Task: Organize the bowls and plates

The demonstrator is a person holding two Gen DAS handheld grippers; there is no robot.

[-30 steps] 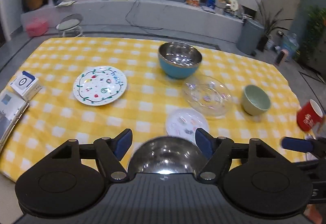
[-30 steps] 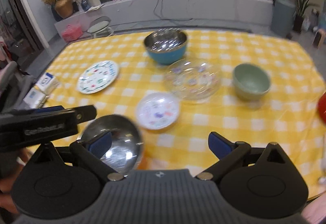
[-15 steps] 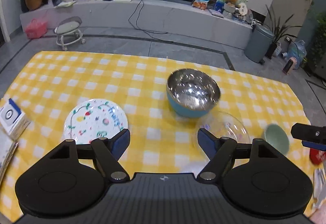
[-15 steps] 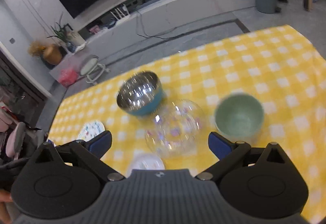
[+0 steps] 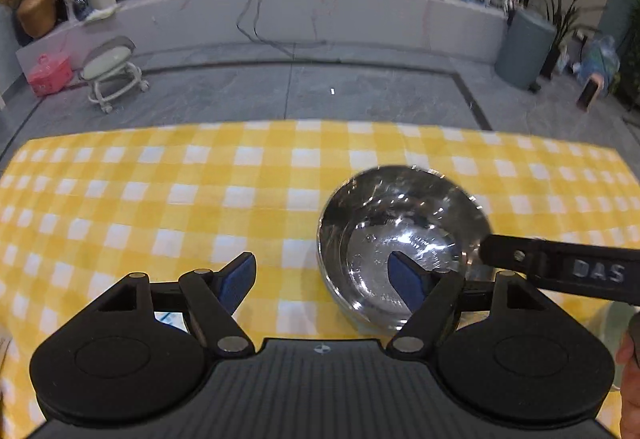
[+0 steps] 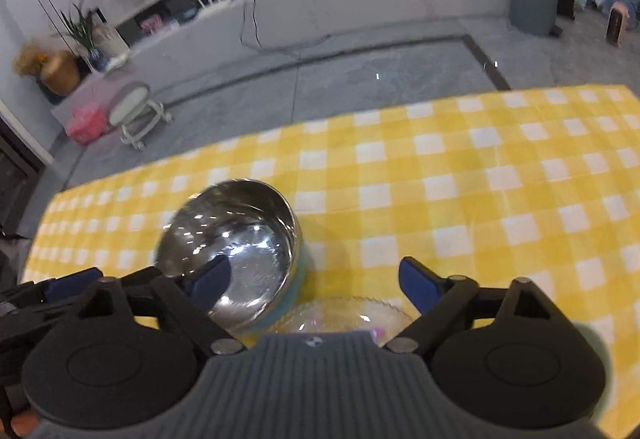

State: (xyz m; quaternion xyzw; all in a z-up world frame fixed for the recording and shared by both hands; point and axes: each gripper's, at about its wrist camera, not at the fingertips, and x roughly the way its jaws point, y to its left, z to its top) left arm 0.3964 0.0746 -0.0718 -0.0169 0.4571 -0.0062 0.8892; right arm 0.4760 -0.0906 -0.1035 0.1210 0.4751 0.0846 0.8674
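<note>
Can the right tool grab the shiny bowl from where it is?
Probably yes. The right tool is closing with its left finger over the steel bowl and the rim between the fingers. Only the glass dish sits close by.

Steel bowl (image 5: 404,243) sits right ahead of the left gripper (image 5: 324,279) – right gripper (image 5: 560,271) crowds its far side. Bare bench (image 5: 160,199) left of the left gripper is free.

Soft indoor light fills both views. Glare speckles the steel bowl (image 5: 404,235). Edges around it bend and blur slightly.
</note>
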